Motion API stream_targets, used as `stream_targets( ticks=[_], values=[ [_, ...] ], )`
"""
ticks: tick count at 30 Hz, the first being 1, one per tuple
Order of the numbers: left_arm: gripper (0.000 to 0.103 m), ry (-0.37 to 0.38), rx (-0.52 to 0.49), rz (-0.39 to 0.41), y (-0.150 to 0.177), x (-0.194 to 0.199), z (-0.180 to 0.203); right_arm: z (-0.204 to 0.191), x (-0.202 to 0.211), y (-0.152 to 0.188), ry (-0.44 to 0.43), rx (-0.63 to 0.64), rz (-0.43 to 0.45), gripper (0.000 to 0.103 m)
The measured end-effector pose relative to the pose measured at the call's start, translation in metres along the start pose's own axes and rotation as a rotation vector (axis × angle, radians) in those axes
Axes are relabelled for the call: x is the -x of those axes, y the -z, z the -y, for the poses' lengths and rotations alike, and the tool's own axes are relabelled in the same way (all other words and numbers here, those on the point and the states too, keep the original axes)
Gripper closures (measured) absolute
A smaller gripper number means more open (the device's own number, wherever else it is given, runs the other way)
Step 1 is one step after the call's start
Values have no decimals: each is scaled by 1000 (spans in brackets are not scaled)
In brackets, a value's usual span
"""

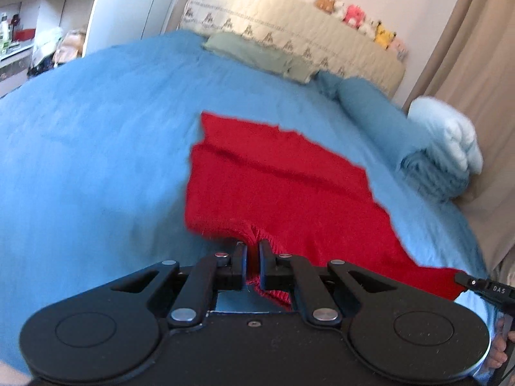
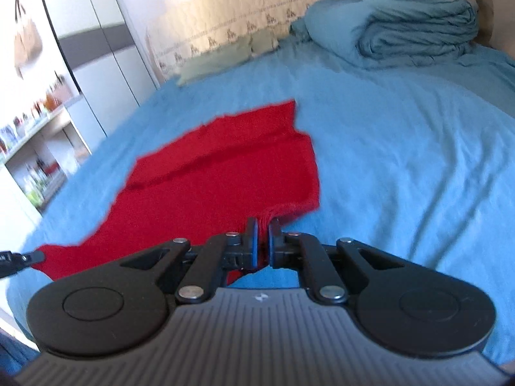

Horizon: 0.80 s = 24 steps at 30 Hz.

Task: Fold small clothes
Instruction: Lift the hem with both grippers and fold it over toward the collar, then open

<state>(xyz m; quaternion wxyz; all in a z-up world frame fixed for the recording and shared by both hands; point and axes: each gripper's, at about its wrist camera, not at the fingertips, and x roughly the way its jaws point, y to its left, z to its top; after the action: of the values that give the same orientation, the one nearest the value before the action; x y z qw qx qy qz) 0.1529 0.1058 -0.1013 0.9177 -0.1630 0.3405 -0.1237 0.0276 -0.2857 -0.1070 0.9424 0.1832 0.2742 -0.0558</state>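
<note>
Red knit garment (image 1: 273,186) on blue bed (image 1: 96,148), near corners pinched by left tool (image 1: 253,251), right tool (image 2: 263,228)

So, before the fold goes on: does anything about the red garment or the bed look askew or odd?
Nothing stands out. The red knit garment lies on the blue bedspread, with the left gripper and right gripper each shut on its near edge.

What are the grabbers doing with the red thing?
Left gripper and right gripper both shut on red knit garment. Near edge pinched. Blue bed clear ahead.
</note>
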Motion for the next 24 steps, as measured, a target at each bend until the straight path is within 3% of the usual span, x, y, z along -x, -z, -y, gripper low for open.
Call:
stream_targets(
  ticks=[5,10,17,21,24],
  values=[
    [96,12,58,73,-58,-29,-3,-3,-22,-58,-40,-32,59,82],
    [96,-13,49,137,-132,-83,7,-6,-73,-133,-70,-75,103,82],
    [96,-70,27,175,-213,-207,11,-7,-209,-226,-20,-71,109,83],
    [96,-111,7,159,-230,-281,3,-1,-298,-244,43,-44,92,83],
    [96,-138,18,115,-227,-329,-12,10,-353,-238,75,-54,58,83]
  ],
)
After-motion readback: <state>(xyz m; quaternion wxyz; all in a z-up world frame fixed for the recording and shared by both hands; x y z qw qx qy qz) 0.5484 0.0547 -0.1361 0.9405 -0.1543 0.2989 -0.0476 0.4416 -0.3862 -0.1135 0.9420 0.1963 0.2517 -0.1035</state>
